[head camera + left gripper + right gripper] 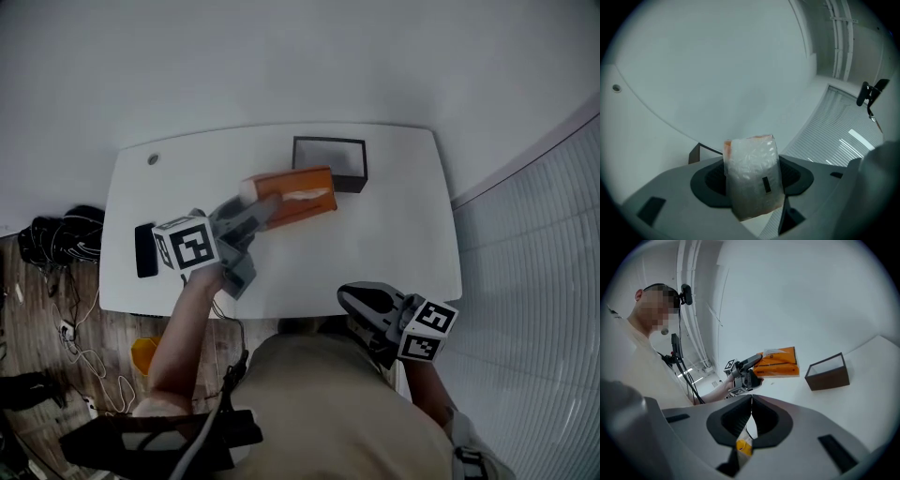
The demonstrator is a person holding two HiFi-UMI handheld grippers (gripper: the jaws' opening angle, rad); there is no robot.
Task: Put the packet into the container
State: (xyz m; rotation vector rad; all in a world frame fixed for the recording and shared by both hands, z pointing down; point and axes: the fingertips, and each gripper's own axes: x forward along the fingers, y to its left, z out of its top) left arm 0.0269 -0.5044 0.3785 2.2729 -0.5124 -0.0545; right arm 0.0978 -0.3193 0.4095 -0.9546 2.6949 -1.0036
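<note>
White desk [394,244], rounded corners. Its far edge runs along a plain wall and its near edge is at the person's body. Most of the top is bare, with wide free room right of and in front of the container [329,161]. The container stands near the far edge, open side up. One black flat object [145,249] lies by the desk's left edge. One small round hole [153,159] sits near the far-left corner.

Count: one packet, one container, two grippers.

Left gripper [265,208] reaches over the middle of the desk, jaws clamped on one end of the orange packet [298,196]. The packet is held clear of the desk top, roughly level, and is not inside the container. Its free end is near the container's near-left corner. Right gripper [352,298] hangs at the near desk edge, well apart from both. Its jaws are closed tip to tip with nothing gripped.

View differences:
- **Head view:** the packet's end seems to meet the container. Only this view shows the black flat object and the cables [75,347] on the floor left of the desk.
- **Right gripper view:** clear space shows between the packet [780,362] and the container [828,371], and air under the packet.
- **Left gripper view:** the packet's clear plastic end fills the gap between the jaws. Only one dark corner of the container [696,152] peeks out beside it.
</note>
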